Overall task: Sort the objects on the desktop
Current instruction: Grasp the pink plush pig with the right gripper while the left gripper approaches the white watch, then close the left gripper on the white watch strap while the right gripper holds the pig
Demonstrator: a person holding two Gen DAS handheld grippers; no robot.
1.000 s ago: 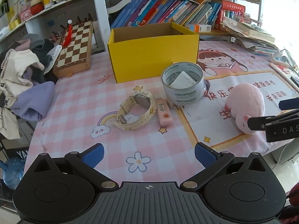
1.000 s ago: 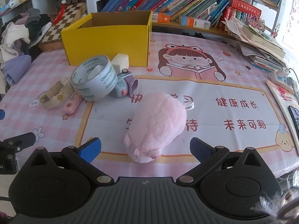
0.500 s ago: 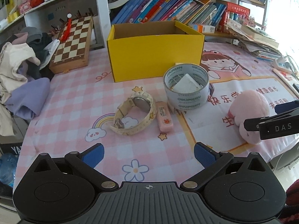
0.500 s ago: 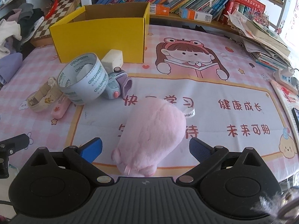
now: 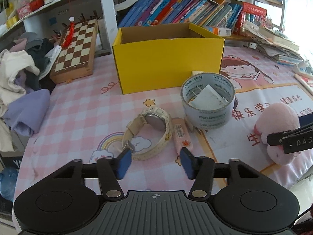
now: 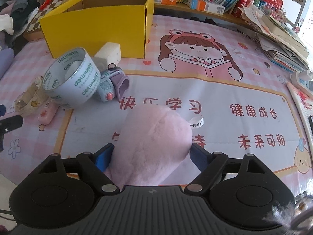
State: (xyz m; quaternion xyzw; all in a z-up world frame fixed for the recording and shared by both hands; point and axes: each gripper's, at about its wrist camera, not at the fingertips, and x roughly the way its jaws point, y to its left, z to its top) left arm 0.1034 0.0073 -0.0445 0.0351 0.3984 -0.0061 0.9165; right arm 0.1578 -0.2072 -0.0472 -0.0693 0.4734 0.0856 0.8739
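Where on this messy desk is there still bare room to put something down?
Free: the mat right of the pink plush toy, and the checked cloth between the chessboard and wristwatch. Crowded: around the tape roll, in front of the yellow box.

Left wrist view looks forward from low over the table's near edge toward the yellow box [image 5: 168, 62] and bookshelf. Right wrist view sits further right, closer in, facing the same way. Both share the box, tape roll [image 6: 71, 78] and pink plush toy [image 5: 277, 125].
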